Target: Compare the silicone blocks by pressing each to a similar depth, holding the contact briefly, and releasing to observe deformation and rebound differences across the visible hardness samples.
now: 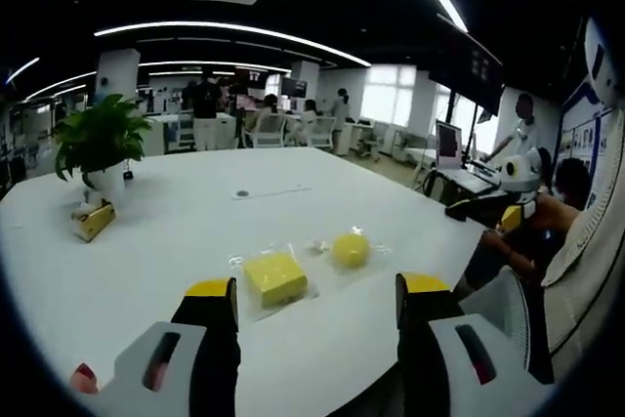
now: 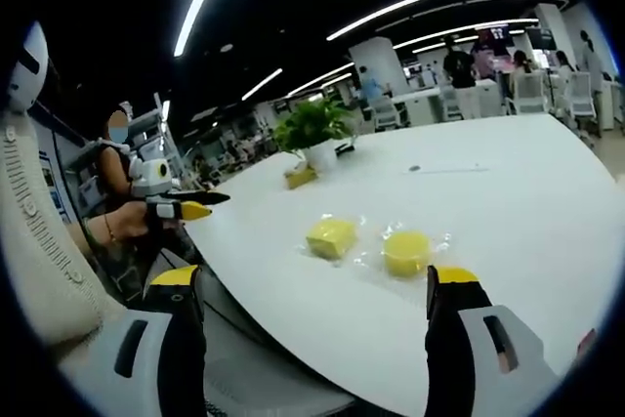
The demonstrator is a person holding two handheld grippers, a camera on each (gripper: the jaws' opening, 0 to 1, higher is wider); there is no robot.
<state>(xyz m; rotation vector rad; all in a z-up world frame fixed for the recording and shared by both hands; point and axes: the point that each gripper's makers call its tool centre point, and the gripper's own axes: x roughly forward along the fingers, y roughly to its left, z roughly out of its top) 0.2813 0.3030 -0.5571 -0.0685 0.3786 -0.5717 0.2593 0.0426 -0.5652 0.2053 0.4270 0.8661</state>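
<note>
- Yellow-tipped black jaws of the left gripper (image 1: 317, 302) rise from 6 o'clock in the left gripper view, spread wide and released, grasping nothing, above the near edge of the white tabletop (image 1: 176, 241).
- Yellow-tipped jaws of the right gripper (image 2: 317, 285) stand likewise parted at 6 o'clock in the right gripper view, released with nothing between them, off the tabletop's near edge.
- Just beyond the left gripper, the square yellow silicone block (image 1: 274, 276) lies flat on a clear plastic wrapper on the tabletop, a little toward 7 o'clock of centre in the left gripper view.
- The round yellow silicone block (image 1: 350, 250) lies near it at about 2 o'clock from the square one, apart from it, also on clear plastic.
- In the right gripper view the square block (image 2: 331, 237) sits at 9 o'clock from the round block (image 2: 406, 253); both rest beyond the jaws, untouched.
- Farther across, a green potted plant in a white pot (image 1: 100, 144) stands at 10 o'clock in the left gripper view, with a small yellow box (image 1: 95, 221) just before it.
- At 3 o'clock in that view a seated person (image 1: 547, 217) holds another yellow-tipped gripper device (image 1: 510, 204) beside the tabletop's edge.
- Farthest off, people stand and sit among desks under long ceiling light strips (image 1: 234, 31).
</note>
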